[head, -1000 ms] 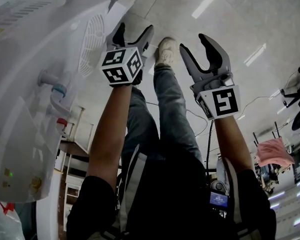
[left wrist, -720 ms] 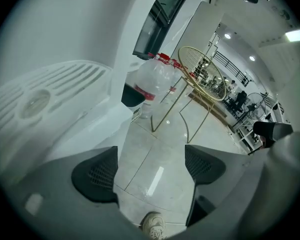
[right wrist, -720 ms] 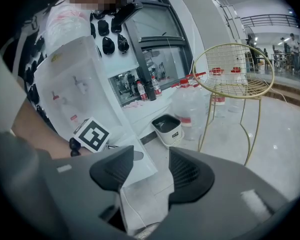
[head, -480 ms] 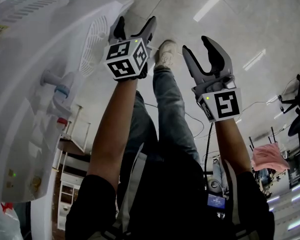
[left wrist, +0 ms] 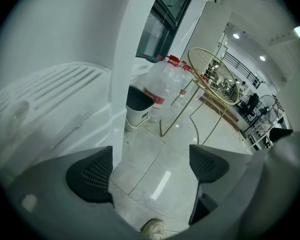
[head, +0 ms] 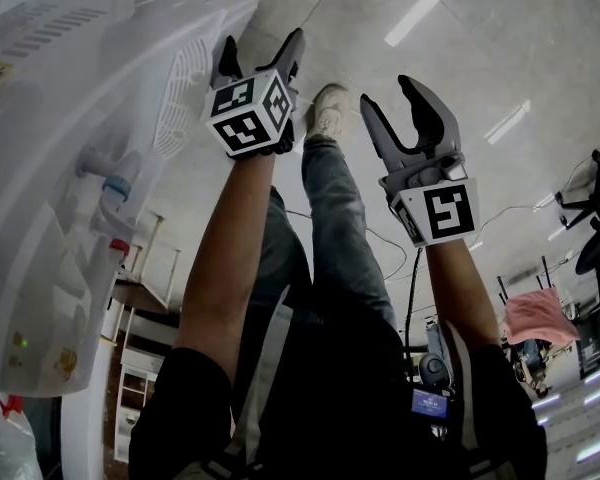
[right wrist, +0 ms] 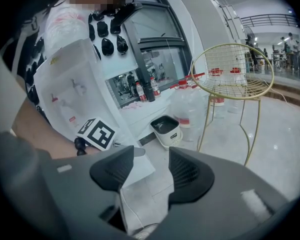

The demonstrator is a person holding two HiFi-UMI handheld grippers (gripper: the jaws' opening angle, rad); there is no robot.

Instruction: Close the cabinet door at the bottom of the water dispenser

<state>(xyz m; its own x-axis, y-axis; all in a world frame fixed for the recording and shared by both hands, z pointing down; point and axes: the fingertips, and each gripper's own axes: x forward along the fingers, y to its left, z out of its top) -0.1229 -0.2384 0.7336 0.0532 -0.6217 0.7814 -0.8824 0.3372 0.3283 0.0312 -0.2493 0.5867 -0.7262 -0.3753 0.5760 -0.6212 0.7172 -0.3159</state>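
Jaws of the left gripper (head: 262, 46) have just been opening wide beside the water dispenser (head: 70, 118), with nothing between them. The right gripper (head: 392, 98) stands half-open and empty.

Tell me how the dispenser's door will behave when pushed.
The door looks like a thin, vented plastic panel, so it is probably light and easy to swing. Being thin, it may flex a little where pressed. Its smooth white face looks slippery, so a push at an angle could slide off.
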